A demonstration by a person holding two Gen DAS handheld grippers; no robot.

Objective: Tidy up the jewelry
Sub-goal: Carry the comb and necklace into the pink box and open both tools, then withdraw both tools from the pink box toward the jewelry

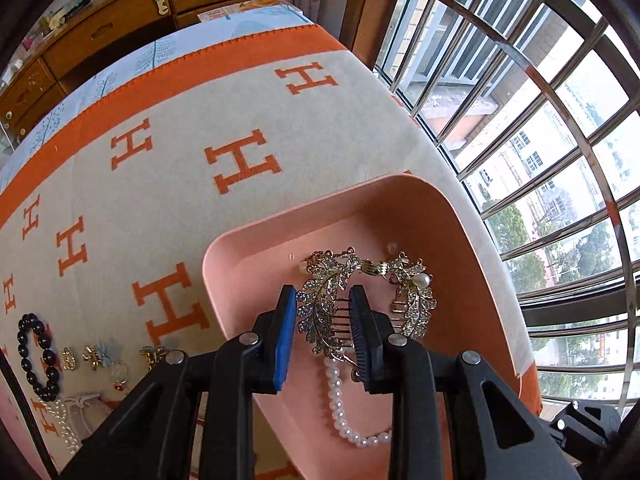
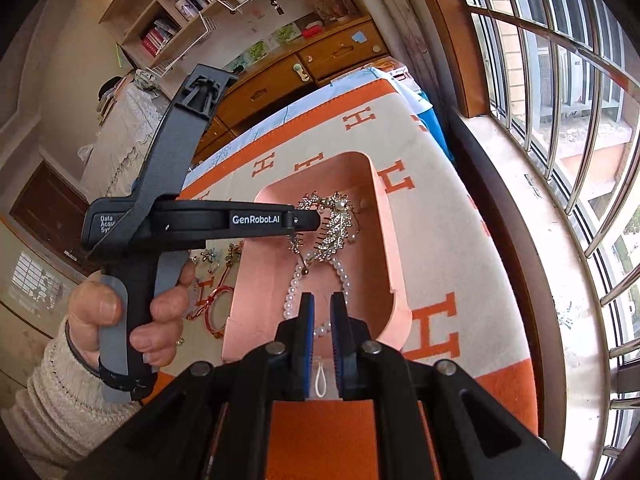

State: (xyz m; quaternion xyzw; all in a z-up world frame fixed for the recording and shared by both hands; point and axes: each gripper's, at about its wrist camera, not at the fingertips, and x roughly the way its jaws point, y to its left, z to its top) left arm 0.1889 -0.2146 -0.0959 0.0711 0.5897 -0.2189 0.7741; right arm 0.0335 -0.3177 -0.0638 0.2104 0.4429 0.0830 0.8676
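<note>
Step in hand: placing the comb [image 1: 362,296] in the tray [image 1: 472,248]. Left gripper [image 1: 324,328] jaws clamp it; right gripper [image 2: 322,328] jaws together, empty. Next: release.

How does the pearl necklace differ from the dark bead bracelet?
The necklace has small white pearls; the bracelet has larger dark, near-black beads. The necklace lies inside the pink tray, beside the hair comb; the bracelet lies outside it on the cloth. Both are strings of round beads.
</note>
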